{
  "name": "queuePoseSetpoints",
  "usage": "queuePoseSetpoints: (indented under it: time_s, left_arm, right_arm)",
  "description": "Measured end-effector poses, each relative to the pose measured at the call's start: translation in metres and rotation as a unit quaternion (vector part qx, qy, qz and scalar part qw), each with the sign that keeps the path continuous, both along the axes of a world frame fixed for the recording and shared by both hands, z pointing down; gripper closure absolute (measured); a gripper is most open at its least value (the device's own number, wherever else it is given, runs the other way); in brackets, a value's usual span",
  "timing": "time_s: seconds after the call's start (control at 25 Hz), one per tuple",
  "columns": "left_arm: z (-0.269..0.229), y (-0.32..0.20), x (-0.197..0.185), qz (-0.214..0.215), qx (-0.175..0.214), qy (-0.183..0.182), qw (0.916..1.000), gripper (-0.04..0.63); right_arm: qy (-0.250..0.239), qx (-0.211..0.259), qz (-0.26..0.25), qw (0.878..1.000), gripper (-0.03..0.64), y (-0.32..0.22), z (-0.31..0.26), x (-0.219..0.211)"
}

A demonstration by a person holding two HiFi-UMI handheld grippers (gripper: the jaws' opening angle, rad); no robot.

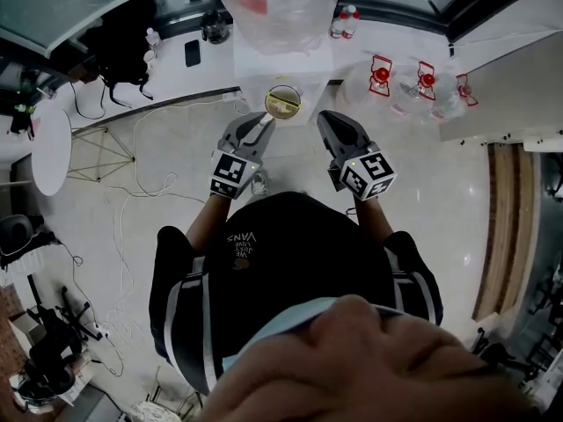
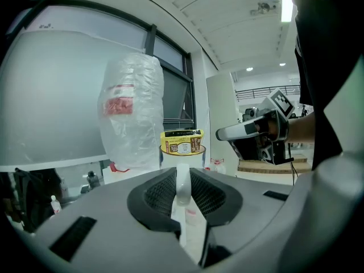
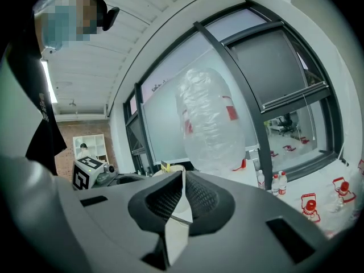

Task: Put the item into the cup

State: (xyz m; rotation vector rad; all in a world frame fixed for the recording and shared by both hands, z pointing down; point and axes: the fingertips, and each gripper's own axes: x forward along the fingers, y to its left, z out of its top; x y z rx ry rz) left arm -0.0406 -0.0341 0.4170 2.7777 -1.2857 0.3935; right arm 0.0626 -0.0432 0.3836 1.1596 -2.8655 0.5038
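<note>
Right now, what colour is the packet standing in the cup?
Yellow packet, dark band on top; the left gripper view shows it best.

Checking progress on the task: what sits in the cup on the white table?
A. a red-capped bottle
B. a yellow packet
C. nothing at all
B: in the left gripper view a yellow packet sticks up out of the cup.

Jaws grip the cup (image 2: 192, 160) — a yellow packet (image 2: 182, 141) sits inside.
</note>
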Motion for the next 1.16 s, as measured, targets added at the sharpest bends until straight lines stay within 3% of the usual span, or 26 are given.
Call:
queuePoseSetpoints:
  time_s: [1.16]
  left_arm:
    - [0.0067,0.0106,-0.0073,-0.021,-0.014,0.007,0.9997,0.512]
  right_arm:
    - [0.008,-0.008,-0.008,1.0,0.572,0.0046,0.0082,-0.0015]
